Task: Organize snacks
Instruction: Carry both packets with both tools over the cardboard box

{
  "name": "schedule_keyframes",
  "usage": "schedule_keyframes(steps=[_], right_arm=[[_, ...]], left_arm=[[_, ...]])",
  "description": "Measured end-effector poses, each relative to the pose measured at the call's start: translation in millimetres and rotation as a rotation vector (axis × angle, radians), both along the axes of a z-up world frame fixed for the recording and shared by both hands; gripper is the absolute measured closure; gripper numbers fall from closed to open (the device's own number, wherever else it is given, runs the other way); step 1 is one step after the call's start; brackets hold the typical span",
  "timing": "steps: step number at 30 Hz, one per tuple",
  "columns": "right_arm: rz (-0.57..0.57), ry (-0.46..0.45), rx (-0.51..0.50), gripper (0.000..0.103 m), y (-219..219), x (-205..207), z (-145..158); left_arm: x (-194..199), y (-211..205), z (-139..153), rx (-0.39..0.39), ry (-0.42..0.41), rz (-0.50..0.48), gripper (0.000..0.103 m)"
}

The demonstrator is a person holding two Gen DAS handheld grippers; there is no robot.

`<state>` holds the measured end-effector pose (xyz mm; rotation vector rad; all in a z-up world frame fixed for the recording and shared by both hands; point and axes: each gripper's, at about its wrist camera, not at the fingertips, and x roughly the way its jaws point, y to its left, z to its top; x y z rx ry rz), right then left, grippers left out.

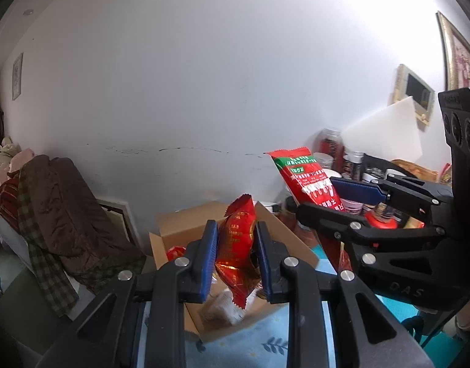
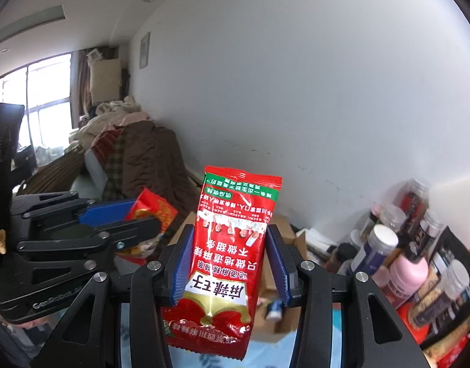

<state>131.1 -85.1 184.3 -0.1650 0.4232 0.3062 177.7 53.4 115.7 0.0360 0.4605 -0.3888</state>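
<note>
My left gripper (image 1: pixel 236 256) is shut on a crinkled red foil snack packet (image 1: pixel 236 245) and holds it above an open cardboard box (image 1: pixel 192 225). The box holds a few snacks, one red (image 1: pixel 175 251). My right gripper (image 2: pixel 232 263) is shut on a tall red snack bag with a green band (image 2: pixel 232 254), held upright. That bag (image 1: pixel 308 181) and the right gripper (image 1: pixel 336 202) also show at the right of the left wrist view. The left gripper (image 2: pixel 124 217) with its red packet (image 2: pixel 156 211) shows at the left of the right wrist view.
A light blue patterned cloth (image 1: pixel 250 343) covers the table. Jars and bottles (image 2: pixel 397 245) crowd the right side by the white wall. A chair piled with brown and plaid clothes (image 1: pixel 60 214) stands to the left.
</note>
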Motion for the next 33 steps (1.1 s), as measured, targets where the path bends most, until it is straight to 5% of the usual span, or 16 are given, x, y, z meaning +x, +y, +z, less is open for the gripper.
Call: schedule_keyframes(steps=[17, 33], right_arm=[[-0.020, 0.064, 0.043, 0.058, -24.4, 112.1, -38.9], [-0.083, 0.166, 0.077, 0.058, -40.1, 171.3, -101.8]], left_arm=[[110.4, -20.6, -52.9, 0.001, 0.083, 0.065, 0.078], [175.0, -28.9, -116.3, 0.022, 0.220, 0.102, 0.078]])
